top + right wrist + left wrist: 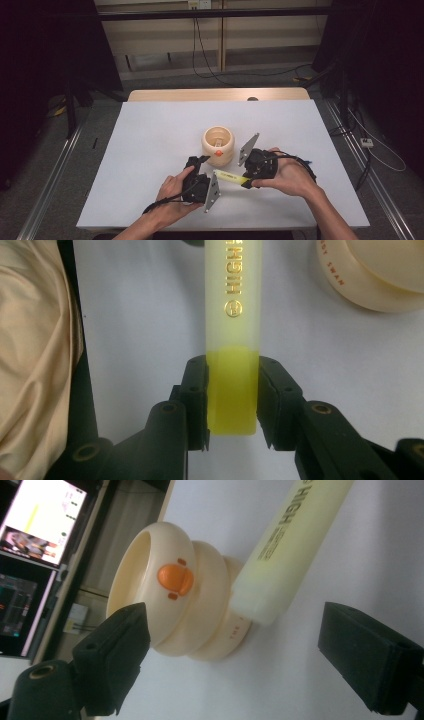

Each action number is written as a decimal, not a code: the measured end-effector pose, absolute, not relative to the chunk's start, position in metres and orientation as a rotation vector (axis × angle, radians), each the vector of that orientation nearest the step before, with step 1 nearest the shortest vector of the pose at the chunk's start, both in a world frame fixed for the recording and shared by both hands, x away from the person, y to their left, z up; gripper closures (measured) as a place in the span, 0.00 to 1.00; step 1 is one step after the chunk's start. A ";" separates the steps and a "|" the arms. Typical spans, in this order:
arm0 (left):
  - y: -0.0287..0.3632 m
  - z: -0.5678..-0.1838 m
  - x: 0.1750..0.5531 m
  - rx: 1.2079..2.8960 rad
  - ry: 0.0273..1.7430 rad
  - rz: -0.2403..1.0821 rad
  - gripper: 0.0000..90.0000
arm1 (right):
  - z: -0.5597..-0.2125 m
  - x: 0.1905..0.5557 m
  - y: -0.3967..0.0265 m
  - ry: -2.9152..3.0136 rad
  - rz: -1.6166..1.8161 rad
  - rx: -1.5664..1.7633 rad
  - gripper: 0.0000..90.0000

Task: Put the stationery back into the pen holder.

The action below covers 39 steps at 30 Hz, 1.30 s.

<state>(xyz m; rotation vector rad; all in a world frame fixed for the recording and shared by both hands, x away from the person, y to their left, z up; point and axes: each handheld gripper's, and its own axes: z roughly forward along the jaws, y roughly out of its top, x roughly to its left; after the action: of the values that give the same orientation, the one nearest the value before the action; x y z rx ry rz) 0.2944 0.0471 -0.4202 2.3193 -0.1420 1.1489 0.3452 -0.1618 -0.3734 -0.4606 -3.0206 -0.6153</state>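
Right gripper (232, 405) has its jaws clamped on the highlighter's (233, 315) yellow end, holding it out level. Left gripper (235, 655) jaws wide around the cap, probably to uncap, by the duck cup (218, 145).

The worktop (150, 135) lay bare from nine round to twelve o'clock and out to three, giving wide passage along every edge. The cream duck-faced pot (218, 145) stood at the middle as the one fixed obstacle. At its six o'clock the yellow highlighter (231, 177) bridged the gap between the left tongs (198, 165) and right tongs (246, 183), barring that lane.
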 end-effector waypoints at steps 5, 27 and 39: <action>0.044 -0.429 0.284 2.330 -0.237 1.273 0.22 | -0.375 0.348 -0.152 -3.020 -0.586 -0.477 0.74; 0.036 -0.447 0.268 2.370 -0.463 1.438 0.60 | -0.382 0.358 -0.118 -2.979 -0.541 -0.481 0.74; 0.034 -0.453 0.265 2.355 -0.499 1.500 0.81 | -0.385 0.358 -0.112 -2.945 -0.584 -0.506 0.74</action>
<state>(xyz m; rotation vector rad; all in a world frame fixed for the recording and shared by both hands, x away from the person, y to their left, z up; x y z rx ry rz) 0.2654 0.0344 -0.4534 2.3552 -0.4986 1.4996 0.3578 -0.1120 -0.3851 -0.5059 -2.9452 -0.5840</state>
